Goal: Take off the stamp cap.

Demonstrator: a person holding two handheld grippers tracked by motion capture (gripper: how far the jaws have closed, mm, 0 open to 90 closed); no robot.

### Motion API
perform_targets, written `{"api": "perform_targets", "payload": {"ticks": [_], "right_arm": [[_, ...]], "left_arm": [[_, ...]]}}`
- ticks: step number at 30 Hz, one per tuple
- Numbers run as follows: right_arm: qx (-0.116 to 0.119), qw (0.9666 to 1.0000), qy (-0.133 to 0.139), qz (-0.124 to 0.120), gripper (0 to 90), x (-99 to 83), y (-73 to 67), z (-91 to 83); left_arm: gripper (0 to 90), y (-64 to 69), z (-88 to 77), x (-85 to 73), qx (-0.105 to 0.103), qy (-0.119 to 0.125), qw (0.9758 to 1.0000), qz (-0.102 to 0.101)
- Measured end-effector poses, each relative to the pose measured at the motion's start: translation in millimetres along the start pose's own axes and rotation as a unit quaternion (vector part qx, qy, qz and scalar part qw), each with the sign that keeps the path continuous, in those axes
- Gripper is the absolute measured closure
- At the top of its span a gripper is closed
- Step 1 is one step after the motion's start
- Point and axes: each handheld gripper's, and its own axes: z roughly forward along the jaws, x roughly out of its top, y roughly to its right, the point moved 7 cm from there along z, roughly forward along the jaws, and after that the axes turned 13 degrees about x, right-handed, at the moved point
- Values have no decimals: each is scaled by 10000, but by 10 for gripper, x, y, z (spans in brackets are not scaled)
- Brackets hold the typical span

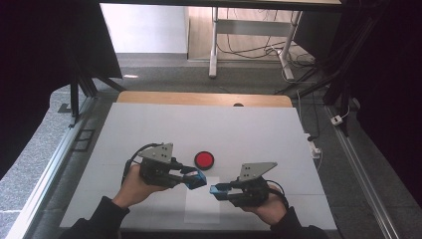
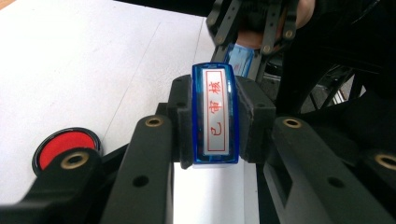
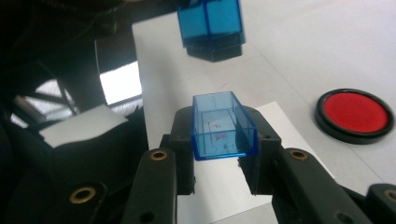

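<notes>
My left gripper [image 1: 198,179] is shut on a blue stamp body [image 2: 215,114] whose white label carries red characters. Its black base end shows far off in the right gripper view as the stamp body [image 3: 212,25]. My right gripper [image 1: 217,189] is shut on the stamp's clear blue cap [image 3: 223,125], open end facing forward and hollow. The cap [image 2: 240,58] also appears beyond the stamp in the left gripper view. The two grippers face each other over a white sheet of paper [image 1: 201,199], a small gap apart. A round red ink pad [image 1: 204,159] lies just behind them.
The white mat [image 1: 209,134] covers the table, with a wooden edge [image 1: 204,98] at the back. Metal rails run along both sides. Desk legs and cables stand on the floor beyond.
</notes>
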Motion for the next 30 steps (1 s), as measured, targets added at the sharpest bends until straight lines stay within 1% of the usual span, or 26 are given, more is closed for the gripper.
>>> {"api": "perform_targets", "payload": {"ticks": [3,6,8,10,12,16,18,20,23,26,28,30], "right_arm": [[-198,9998,72,19,687,-10,-3,-75],[-347,9992,130,133,687,-30,13,-143],[-460,9986,117,237,687,-51,26,-181],[-564,9977,94,352,687,-75,42,-218],[-640,9971,81,398,687,-97,53,-253],[-812,9960,69,361,687,-133,66,-329],[-865,9955,125,362,687,-150,62,-370],[-1024,9941,119,337,686,-178,66,-423],[-1154,9923,201,411,686,-225,73,-508],[-1375,9890,206,497,686,-279,91,-602],[-1554,9860,174,577,686,-319,104,-654],[-1605,9848,176,644,686,-358,110,-697]], "left_arm": [[703,-4,7,-5,25,-22,10000,-32],[703,-9,15,-12,68,-55,9999,-56],[703,-9,21,-14,83,-88,9999,-98],[703,-13,27,-18,129,-114,9998,-83],[703,-14,30,-19,171,-131,9997,-83],[703,-18,28,-15,246,-134,9996,-106],[703,-21,27,-13,278,-134,9994,-126],[702,-25,25,-12,306,-129,9994,-136],[703,-37,25,-10,370,-131,9991,-158],[703,-49,21,-11,426,-140,9988,-189],[702,-60,19,-12,481,-145,9985,-207],[702,-74,17,-14,543,-152,9981,-235]]}}
